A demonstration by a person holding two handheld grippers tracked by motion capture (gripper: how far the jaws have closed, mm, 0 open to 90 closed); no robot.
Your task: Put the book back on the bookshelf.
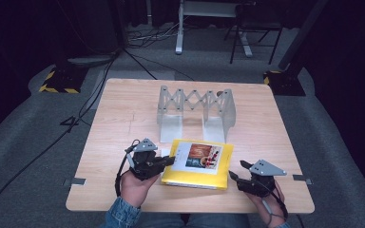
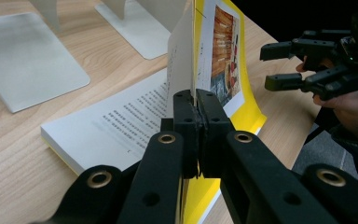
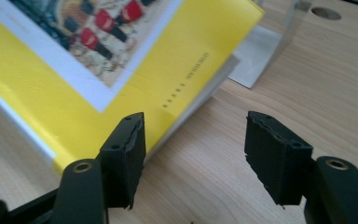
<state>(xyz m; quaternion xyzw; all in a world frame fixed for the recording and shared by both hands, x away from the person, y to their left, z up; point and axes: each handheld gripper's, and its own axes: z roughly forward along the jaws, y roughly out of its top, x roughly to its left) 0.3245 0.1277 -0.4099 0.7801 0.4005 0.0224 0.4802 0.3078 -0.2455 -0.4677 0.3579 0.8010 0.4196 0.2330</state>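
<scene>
Stood square under the high camera: a pale wooden desk (image 1: 123,114), ringed by grey floor and dark surroundings hard to make out. Rose at the far middle of the desk: a grey metal expanding bookend rack (image 1: 196,110), lattice-backed, its flat base plates reaching toward the near side; held nothing between its uprights. Lay just near of the rack, at the near middle: a yellow book (image 1: 199,164) with a white picture panel on the cover; cover print too small to read. Came in from the near edge, cut off at the sleeve: left hand (image 1: 135,186), carrying the left gripper (image 1: 170,160) pointed right at the book's left edge. Clamped together, in the left gripper view, on the lifted front cover and a leaf or so: the fingers (image 2: 186,116), with printed pages exposed beneath. Rested right of the book, apart from it: the right gripper (image 1: 233,174), aimed left. Spread wide apart over bare wood beside the book's corner, in the right gripper view: its fingers (image 3: 123,156).
</scene>
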